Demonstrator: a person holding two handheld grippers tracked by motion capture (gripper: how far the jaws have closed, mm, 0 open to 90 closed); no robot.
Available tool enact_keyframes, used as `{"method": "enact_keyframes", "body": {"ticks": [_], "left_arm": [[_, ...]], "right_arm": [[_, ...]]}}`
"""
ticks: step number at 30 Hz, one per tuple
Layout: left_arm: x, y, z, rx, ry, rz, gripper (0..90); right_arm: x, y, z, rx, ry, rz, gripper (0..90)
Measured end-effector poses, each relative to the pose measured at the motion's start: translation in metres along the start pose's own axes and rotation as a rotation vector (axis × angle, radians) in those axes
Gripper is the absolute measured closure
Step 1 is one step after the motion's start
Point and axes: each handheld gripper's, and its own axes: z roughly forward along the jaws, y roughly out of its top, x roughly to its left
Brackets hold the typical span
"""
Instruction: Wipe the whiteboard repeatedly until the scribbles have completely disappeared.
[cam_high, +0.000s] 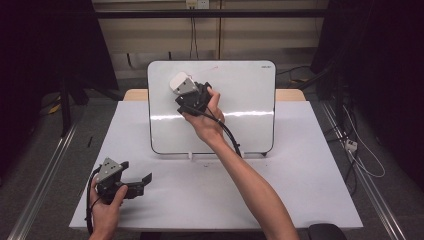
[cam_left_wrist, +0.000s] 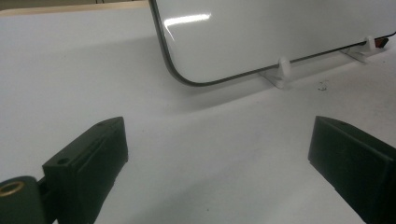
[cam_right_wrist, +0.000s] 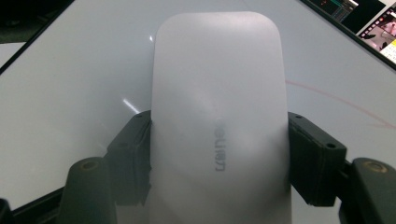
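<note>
Right arm stretched long across the table, forearm running up from the bottom edge, wrist bent, and the right gripper (cam_high: 192, 95) is up against the upper left part of the whiteboard (cam_high: 250, 100). In its jaws sits a white eraser (cam_high: 179, 82), clamped from both sides; the right gripper view has the black pads pressed flat on the eraser (cam_right_wrist: 219, 116) left and right, grey lettering down its back, the glossy board just behind it. A faint red line (cam_right_wrist: 336, 100) crosses the board to the right of the eraser. Over on the near left, the left hand (cam_high: 107, 207) rests low by the table's front edge with the left gripper (cam_high: 132, 182) pointed toward the board, jaws standing wide apart with nothing between them; the left gripper view looks between them over bare white tabletop (cam_left_wrist: 93, 70) to the board's rounded lower corner and its small white feet (cam_left_wrist: 282, 70). The whiteboard stands propped and tilted back at the far middle of the white table (cam_high: 310, 190), a strip of light glaring across it. Round about, a dim room: grey floor, cables trailing at the right, a pale wall with a socket up top.
</note>
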Motion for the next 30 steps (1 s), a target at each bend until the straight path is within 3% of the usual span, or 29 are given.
{"method": "enact_keyframes", "body": {"ticks": [10,15,21,30], "left_arm": [[0.000,0.000,0.000,0.003,0.003,0.002,4.8],[0.000,0.000,0.000,0.003,0.003,-0.001,4.8],[0.000,0.000,0.000,0.004,0.006,0.001,4.8],[0.000,0.000,0.001,0.006,0.005,0.003,4.8]], "right_arm": [[-0.033,-0.007,-0.005,0.007,-0.047,0.089,31.5],[-0.054,-0.012,-0.010,0.020,-0.089,0.155,31.5],[-0.081,-0.025,-0.019,0.044,-0.129,0.223,31.5],[-0.104,-0.048,-0.032,0.060,-0.162,0.290,31.5]]}}
